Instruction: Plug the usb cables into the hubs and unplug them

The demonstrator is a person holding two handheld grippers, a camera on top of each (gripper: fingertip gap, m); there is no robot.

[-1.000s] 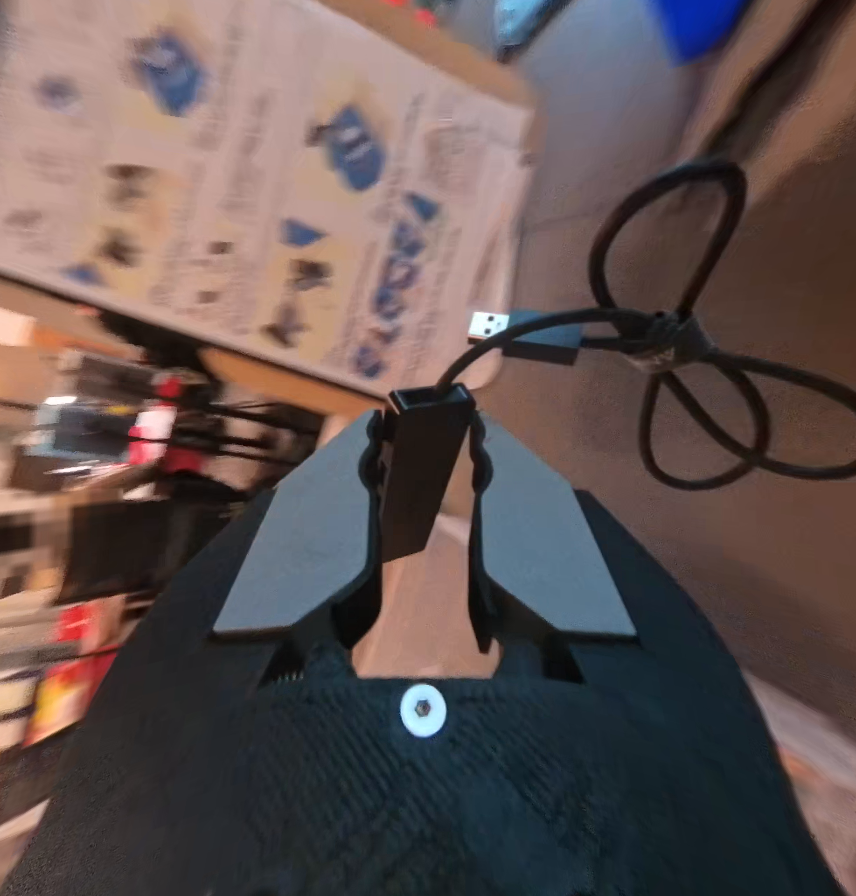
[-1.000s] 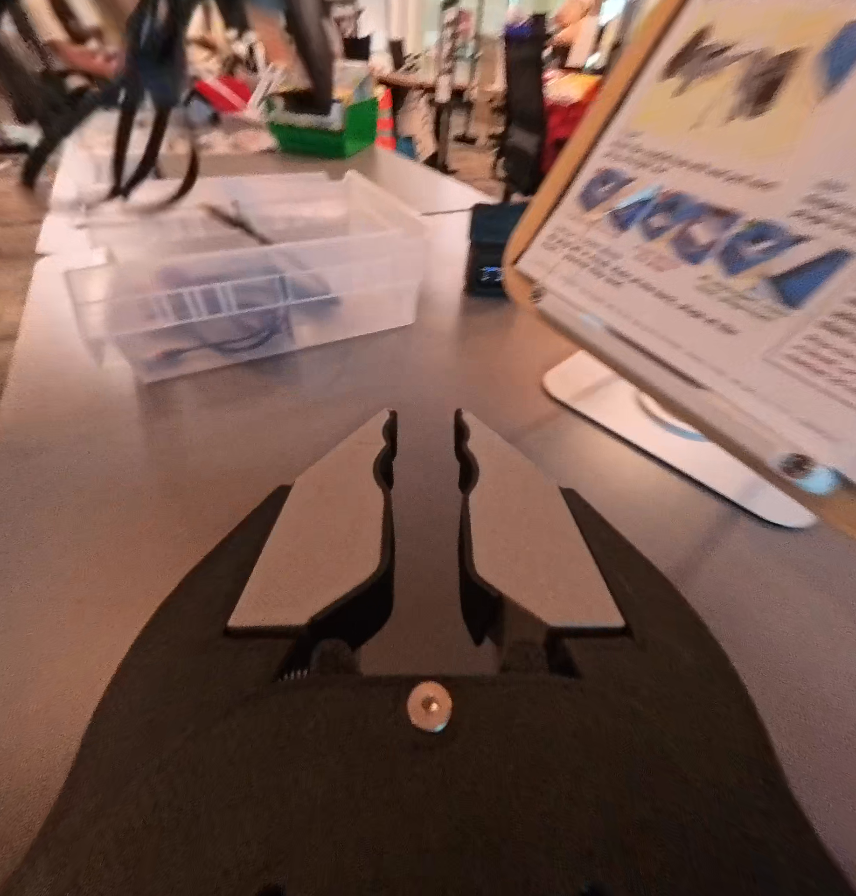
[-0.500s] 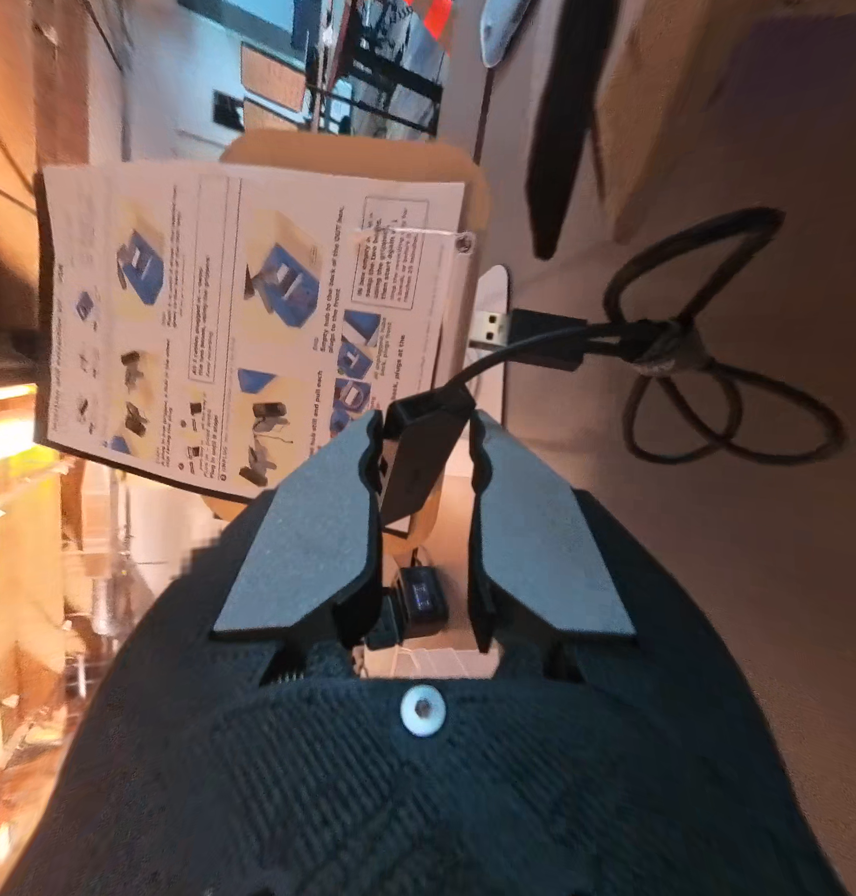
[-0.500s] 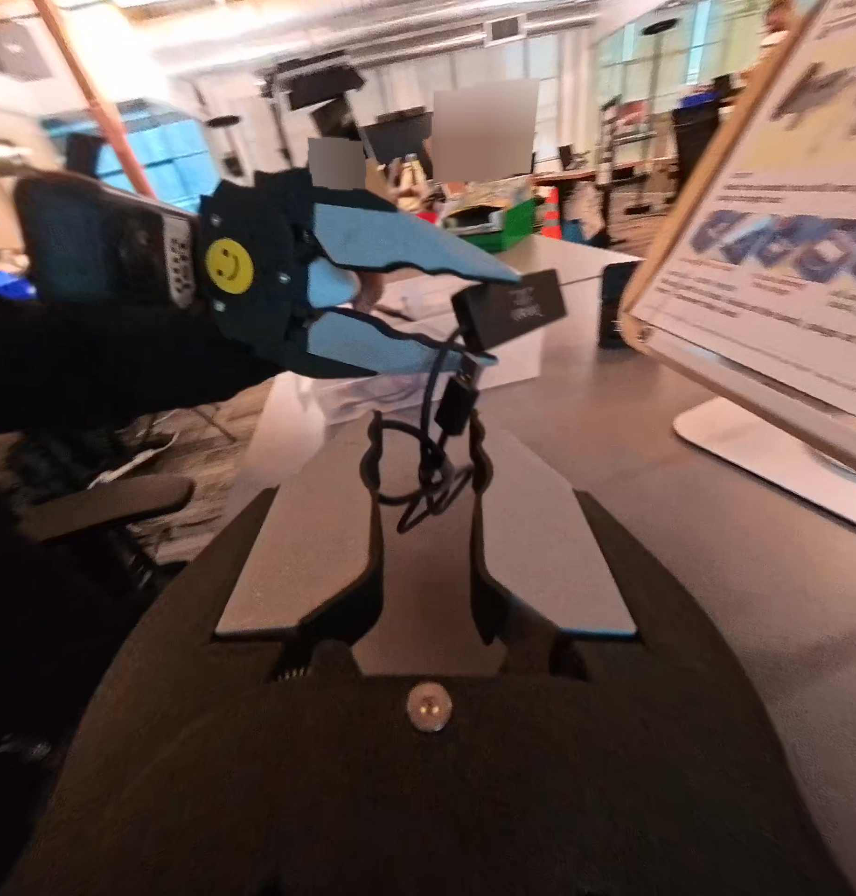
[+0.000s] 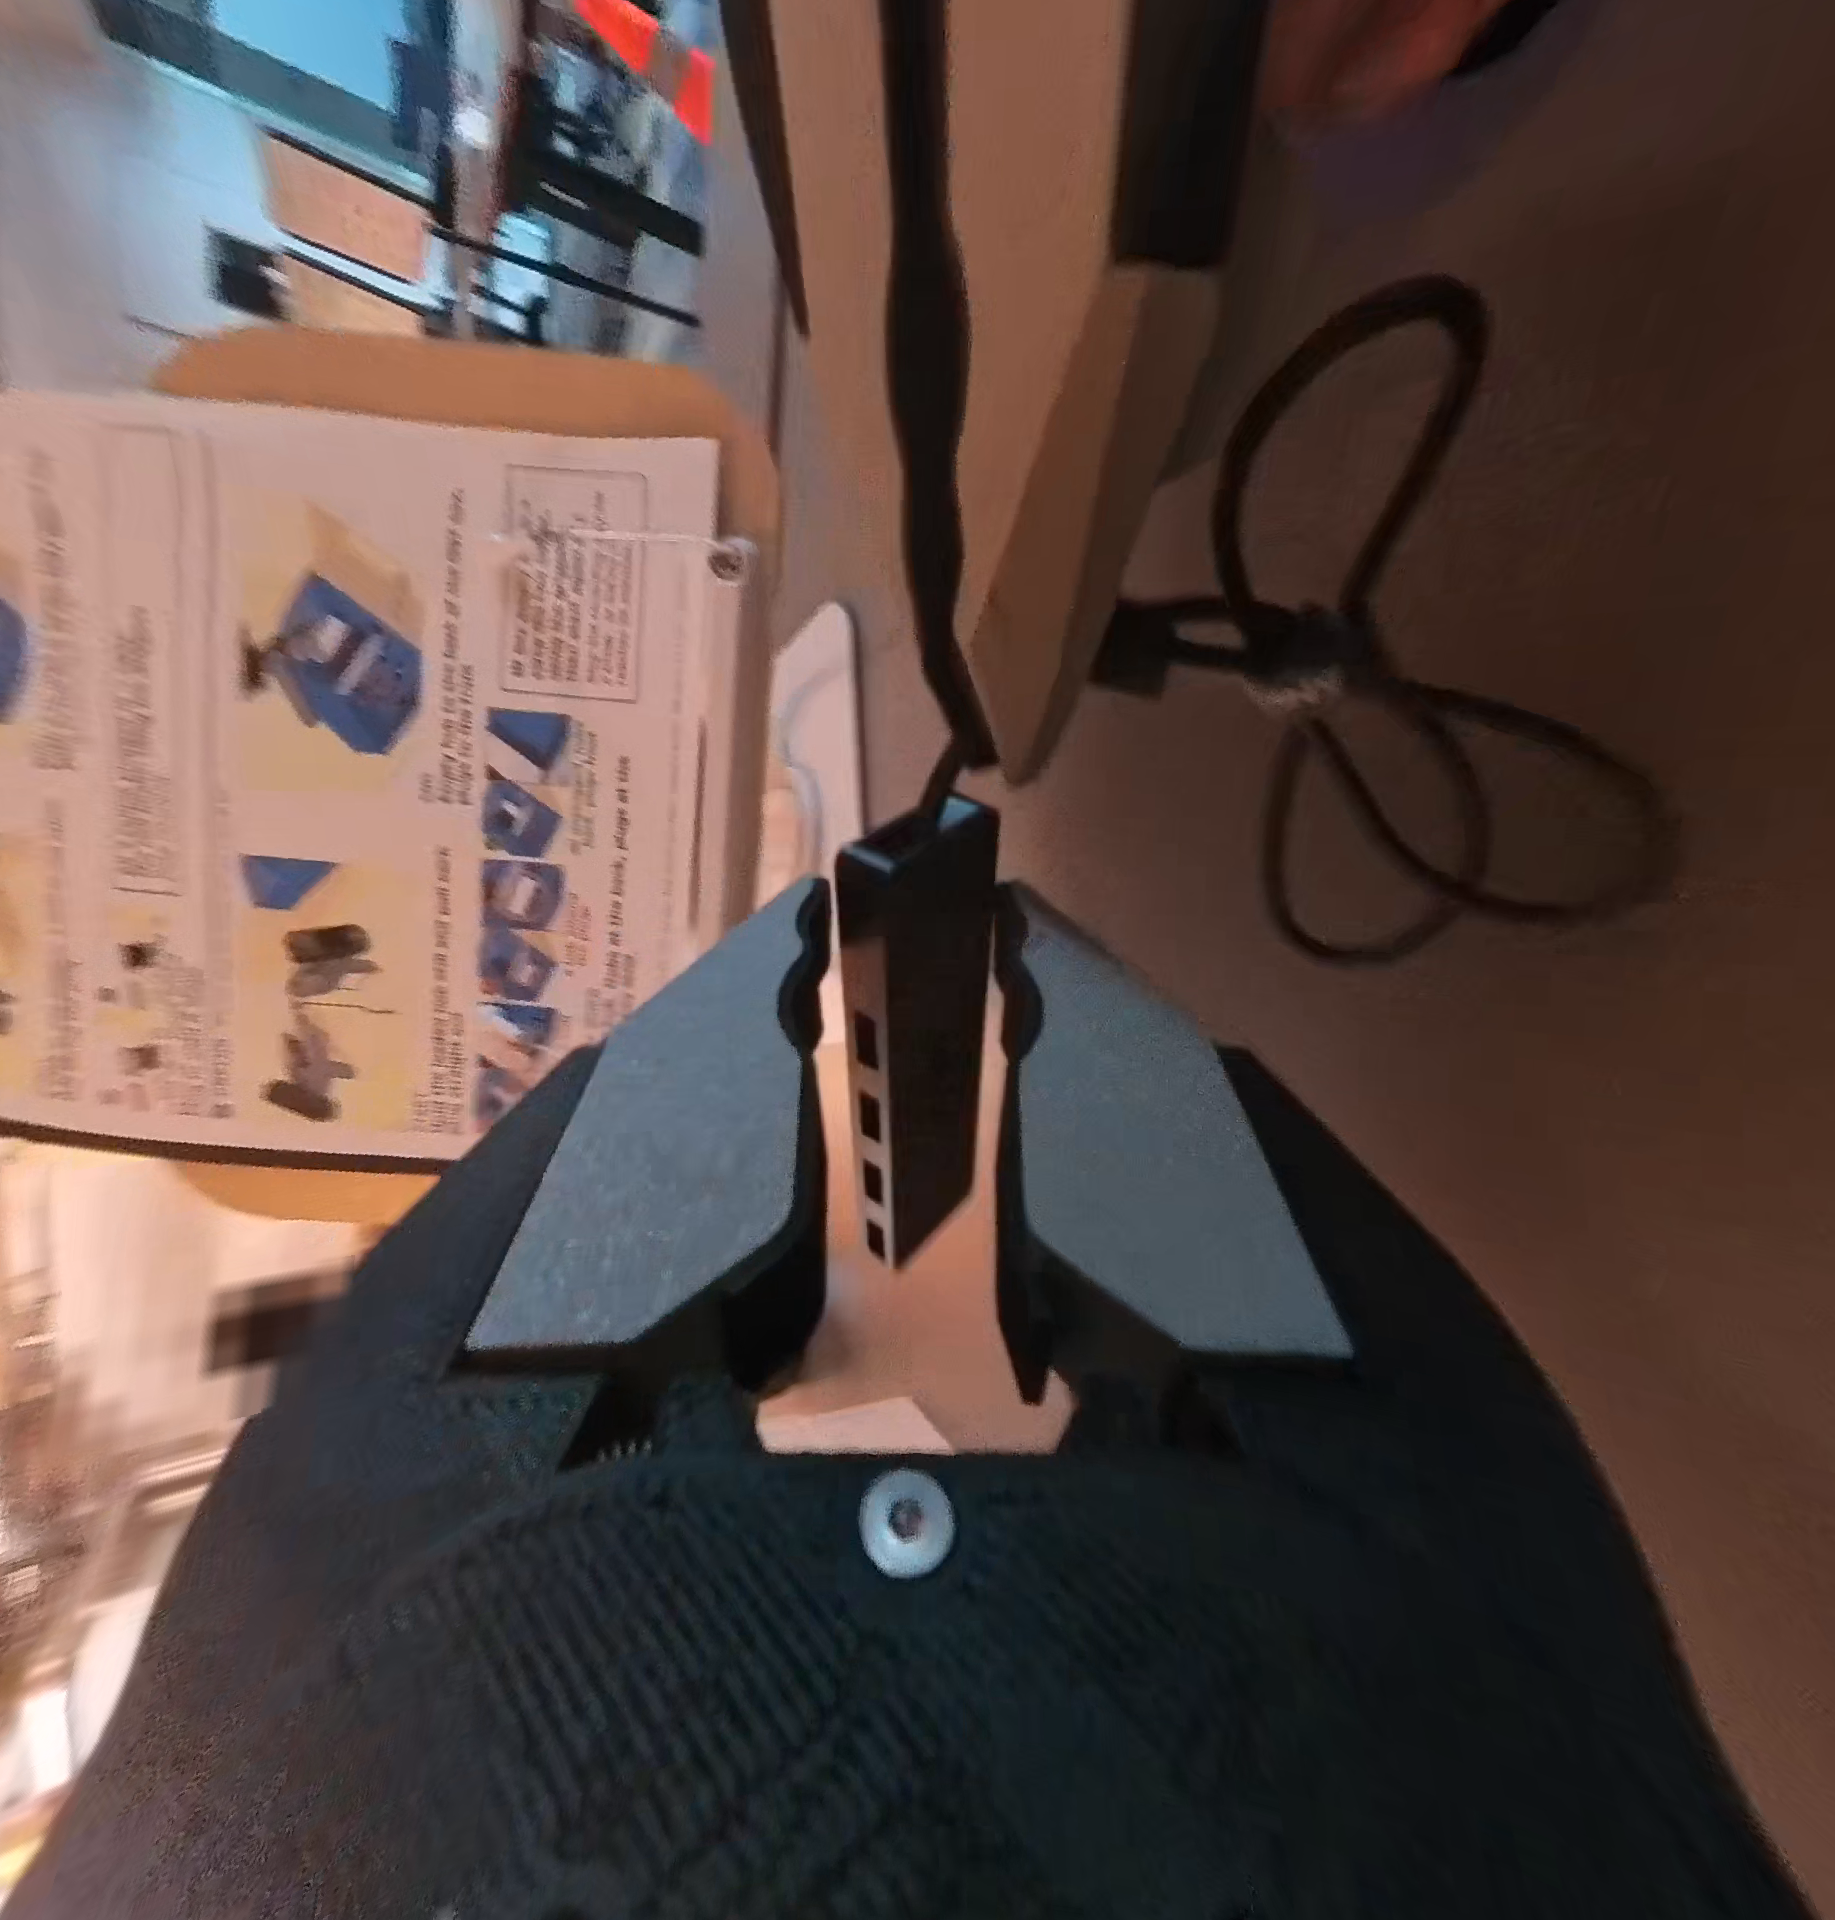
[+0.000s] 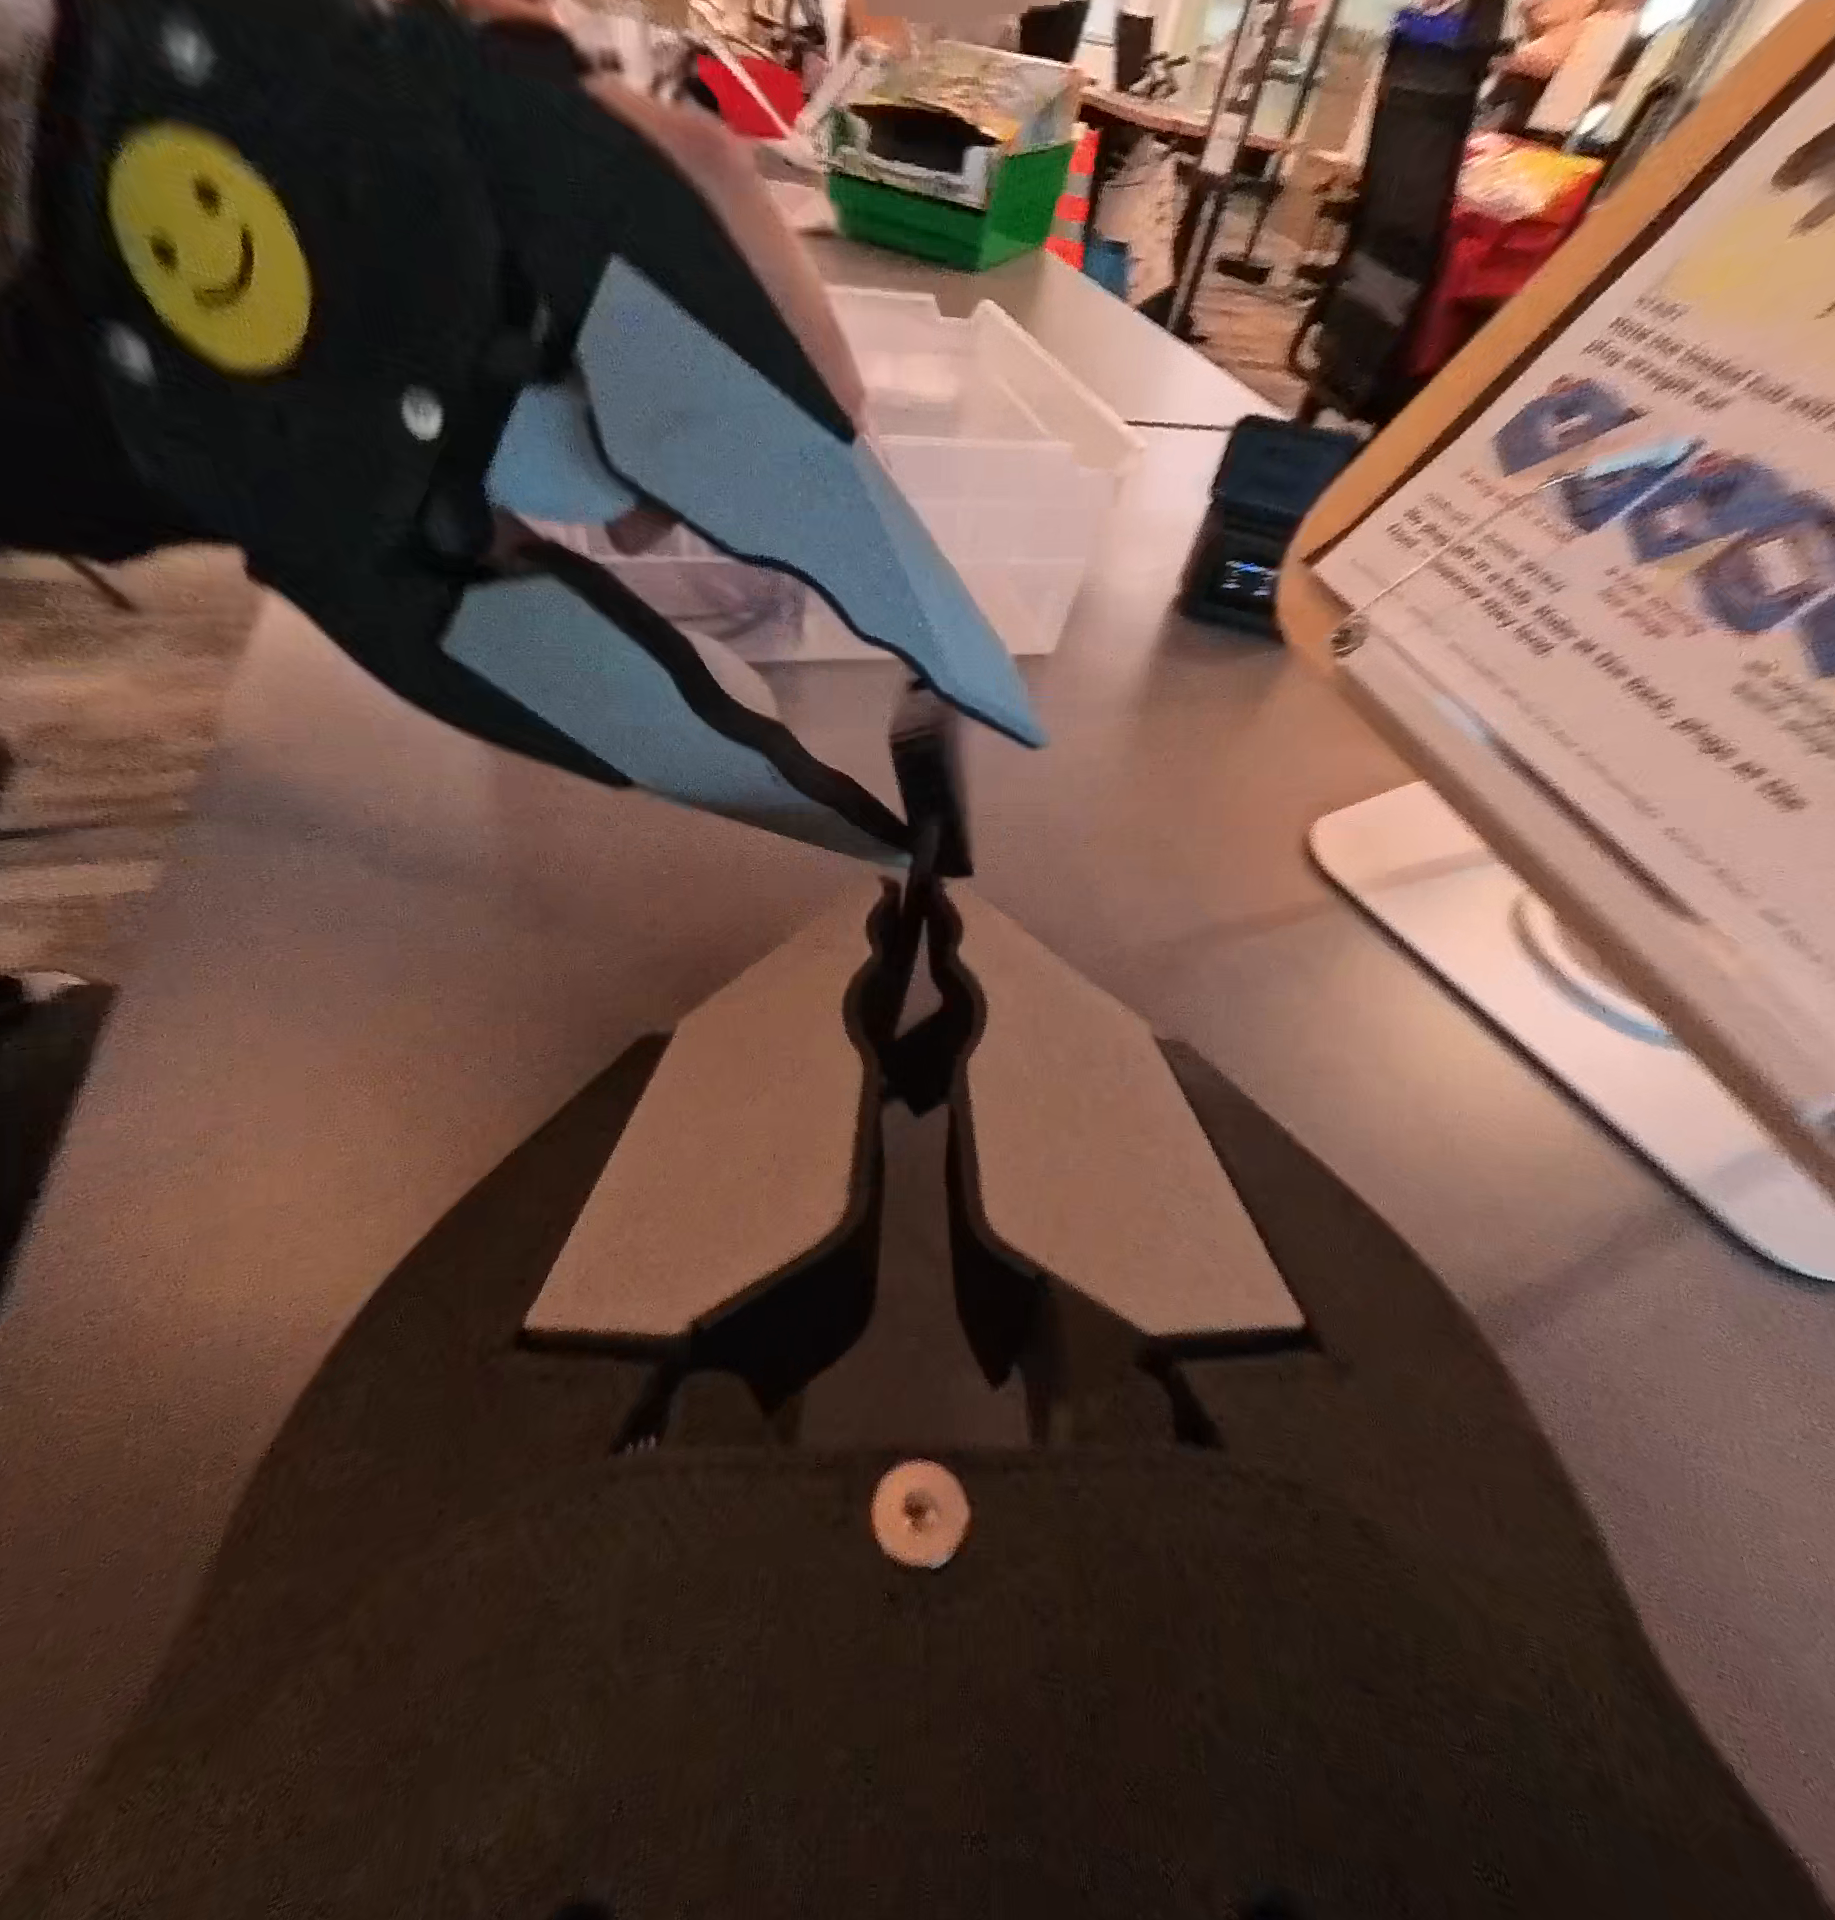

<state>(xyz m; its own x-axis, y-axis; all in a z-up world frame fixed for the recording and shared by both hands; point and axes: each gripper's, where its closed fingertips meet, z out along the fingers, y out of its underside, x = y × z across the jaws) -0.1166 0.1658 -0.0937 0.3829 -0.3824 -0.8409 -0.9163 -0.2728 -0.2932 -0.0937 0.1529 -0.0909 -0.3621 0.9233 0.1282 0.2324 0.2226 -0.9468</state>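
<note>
My left gripper (image 5: 908,904) is shut on a slim black USB hub (image 5: 928,1039), held upright with a row of several ports on its left face. The hub's own cable (image 5: 1360,675) runs up from its top and hangs as a tied black bundle to the right. My right gripper (image 6: 913,914) is closed on the cable's black plug (image 6: 923,1060), just below the hub (image 6: 934,790). The left gripper, with blue fingers (image 6: 767,499) and a yellow smiley sticker, fills the upper left of the right wrist view. In the left wrist view a right gripper finger (image 5: 1058,520) hides the plug.
A grey table (image 6: 373,935) lies below. An illustrated sheet on a wooden board (image 6: 1619,623) stands on a white base (image 6: 1619,1091) to the right; the sheet also shows in the left wrist view (image 5: 373,779). A clear plastic bin (image 6: 996,468), a small black device (image 6: 1256,530) and a green box (image 6: 944,197) sit farther back. My left and right fingertips are right by each other. The white base (image 6: 1619,1091) sits 25 cm or so from the ends of my left fingers. Seen from the left wrist view (image 5: 843,745) as well.
The right gripper has moved up to the left gripper and closed on the cable's plug. The left gripper has turned, so the hub's port face now shows.
</note>
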